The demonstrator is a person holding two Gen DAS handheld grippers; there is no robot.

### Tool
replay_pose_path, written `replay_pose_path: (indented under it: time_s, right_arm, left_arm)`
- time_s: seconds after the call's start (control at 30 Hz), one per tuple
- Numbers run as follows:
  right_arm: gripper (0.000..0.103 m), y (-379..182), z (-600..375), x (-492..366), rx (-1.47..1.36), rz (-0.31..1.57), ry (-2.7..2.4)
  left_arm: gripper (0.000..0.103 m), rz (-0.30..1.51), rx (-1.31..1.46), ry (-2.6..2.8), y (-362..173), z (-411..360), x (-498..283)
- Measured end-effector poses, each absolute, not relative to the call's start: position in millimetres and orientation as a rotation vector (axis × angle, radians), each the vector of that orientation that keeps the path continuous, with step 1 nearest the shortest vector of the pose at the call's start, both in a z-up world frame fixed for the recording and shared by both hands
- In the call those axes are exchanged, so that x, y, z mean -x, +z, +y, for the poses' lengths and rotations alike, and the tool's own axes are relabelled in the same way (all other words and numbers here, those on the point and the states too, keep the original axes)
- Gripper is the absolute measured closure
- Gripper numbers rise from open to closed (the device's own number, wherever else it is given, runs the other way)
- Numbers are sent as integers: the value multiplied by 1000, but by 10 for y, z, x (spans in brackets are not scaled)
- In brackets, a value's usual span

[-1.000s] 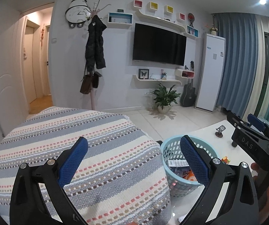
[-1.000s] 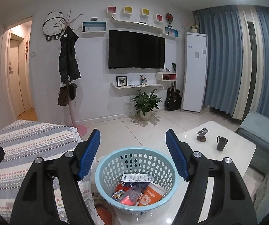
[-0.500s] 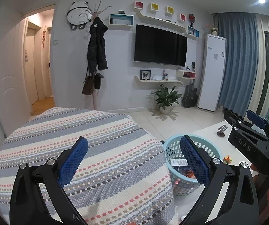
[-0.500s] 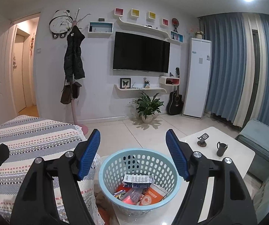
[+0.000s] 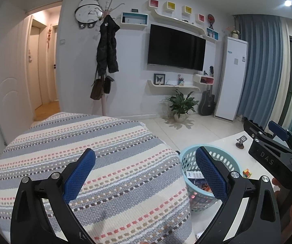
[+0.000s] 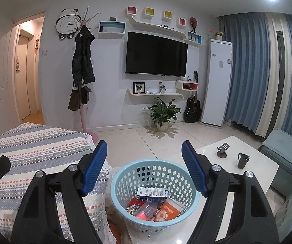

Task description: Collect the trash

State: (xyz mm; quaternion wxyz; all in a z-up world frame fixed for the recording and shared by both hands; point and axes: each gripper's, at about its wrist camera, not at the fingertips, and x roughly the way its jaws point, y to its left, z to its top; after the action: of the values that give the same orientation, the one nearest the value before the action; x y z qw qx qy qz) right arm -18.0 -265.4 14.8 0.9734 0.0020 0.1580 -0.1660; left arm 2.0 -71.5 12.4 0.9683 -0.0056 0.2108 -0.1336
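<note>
A light blue perforated basket (image 6: 125, 185) stands on the near end of a white table (image 6: 253, 158). It holds trash: a white and blue box (image 6: 153, 193), an orange packet (image 6: 167, 211) and several small wrappers. My right gripper (image 6: 144, 158) is open and empty, raised above and just behind the basket. My left gripper (image 5: 146, 164) is open and empty over the striped cover (image 5: 84, 142), left of the basket (image 5: 186, 162). The right gripper also shows at the right edge of the left wrist view (image 5: 272, 140).
A phone stand (image 6: 223, 150) and a dark cup (image 6: 242, 160) sit on the table. A small coloured cube (image 5: 247, 172) lies by the basket. A blue-grey seat (image 6: 284, 152) is at the right. A plant (image 6: 163, 113), guitar and coat rack stand by the far wall.
Both grippers have risen and tilted up a little, so the basket sits lower in both views. Both stay open and empty.
</note>
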Motion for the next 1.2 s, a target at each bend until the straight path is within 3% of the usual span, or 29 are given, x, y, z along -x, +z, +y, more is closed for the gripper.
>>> replay_pose_path:
  time_s: [1.2]
  right_arm:
    - [31, 72, -2577, 154, 0, 336, -323]
  left_arm:
    - [8, 443, 36, -256, 103, -711, -27]
